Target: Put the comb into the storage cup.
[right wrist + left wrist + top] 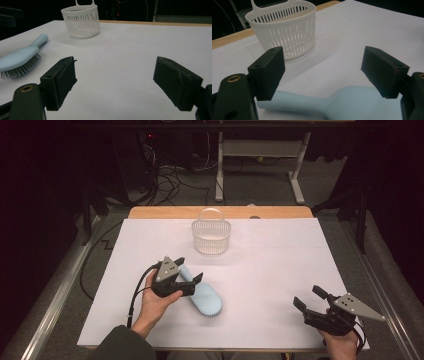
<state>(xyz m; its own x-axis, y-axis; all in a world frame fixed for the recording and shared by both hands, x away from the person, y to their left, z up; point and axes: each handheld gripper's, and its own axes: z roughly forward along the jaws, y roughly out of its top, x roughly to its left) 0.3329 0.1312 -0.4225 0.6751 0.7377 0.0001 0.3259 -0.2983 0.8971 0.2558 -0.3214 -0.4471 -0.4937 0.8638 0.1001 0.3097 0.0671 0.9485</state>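
A light blue hairbrush (206,298) lies bristles down on the white sheet, its handle pointing toward the far left. My left gripper (188,270) hovers open over the handle (332,103), one jaw on each side, not touching it. A white slatted basket (211,238) with a loop handle stands upright at the back centre, also seen as the basket (287,32) beyond the left jaws. My right gripper (309,297) is open and holds nothing near the front right edge, well apart from the brush (22,57) and the basket (81,22).
The white sheet (280,265) covers the table, with a wooden strip (165,213) bare along the far edge. Beyond it are a dark floor, cables and a desk frame (297,175). A metal rail (60,290) runs along the left side.
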